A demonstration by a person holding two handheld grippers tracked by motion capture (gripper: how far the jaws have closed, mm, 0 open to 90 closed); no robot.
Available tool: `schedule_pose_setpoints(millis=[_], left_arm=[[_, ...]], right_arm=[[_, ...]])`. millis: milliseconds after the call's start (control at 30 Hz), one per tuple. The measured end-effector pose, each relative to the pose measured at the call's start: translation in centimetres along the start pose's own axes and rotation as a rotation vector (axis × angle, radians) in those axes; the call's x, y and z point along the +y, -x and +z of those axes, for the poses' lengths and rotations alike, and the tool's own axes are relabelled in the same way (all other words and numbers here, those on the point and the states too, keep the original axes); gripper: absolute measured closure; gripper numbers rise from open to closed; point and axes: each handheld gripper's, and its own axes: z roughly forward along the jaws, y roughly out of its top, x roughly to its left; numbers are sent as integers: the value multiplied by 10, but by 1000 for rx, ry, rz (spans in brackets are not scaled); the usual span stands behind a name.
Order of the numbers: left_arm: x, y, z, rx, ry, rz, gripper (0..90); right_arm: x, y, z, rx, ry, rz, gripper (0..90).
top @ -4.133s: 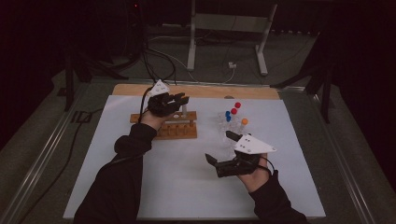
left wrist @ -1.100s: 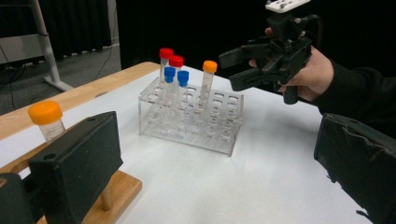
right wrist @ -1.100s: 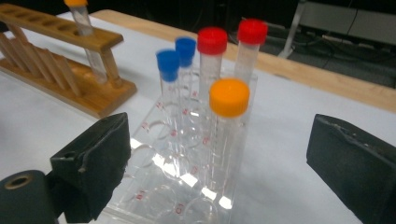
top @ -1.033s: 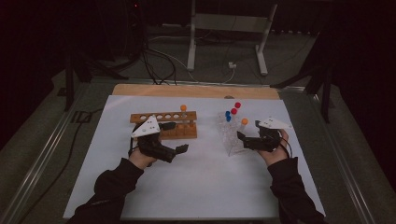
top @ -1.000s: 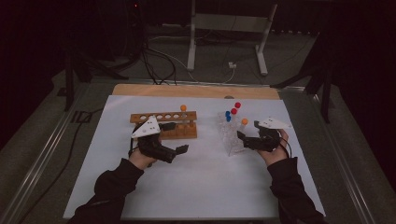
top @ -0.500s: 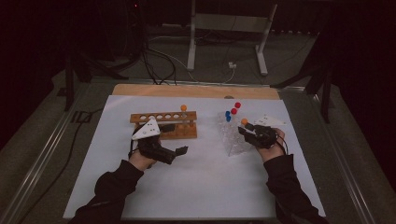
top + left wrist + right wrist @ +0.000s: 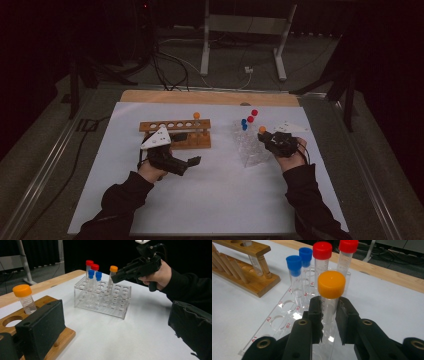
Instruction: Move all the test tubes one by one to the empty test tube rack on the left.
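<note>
— Our right gripper (image 7: pixel 329 315) has its jaws pinched on the orange-capped tube (image 7: pixel 331 293), just under the cap. The tube stands upright in the clear rack (image 7: pixel 284 315).

— And around it? We count two blue-capped tubes (image 7: pixel 294 267) and two red-capped tubes (image 7: pixel 322 255) in the same rack, just behind the held one and close enough to crowd it.

— Yes. Farther out, the wooden rack (image 7: pixel 175 134) sits apart on the white sheet (image 7: pixel 215 200), with another orange-capped tube (image 7: pixel 25 298) standing in one of its holes.

— Our left gripper (image 7: pixel 187 164)?

— Spread wide and empty, low over the sheet just in front of the wooden rack; one jaw hides part of that rack in the left gripper view.
</note>
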Motion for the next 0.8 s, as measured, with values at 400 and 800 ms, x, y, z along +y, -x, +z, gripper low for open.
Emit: schedule_pose_setpoints(millis=[400,800], left_arm=[[0,-1,-1,-2,1,-1,15],[0,-1,-1,-8,-2,-2,15]], right_arm=[[8,-1,-5,-6,-1,-13,751],[24,-1,-26,5,52,-24,751]])
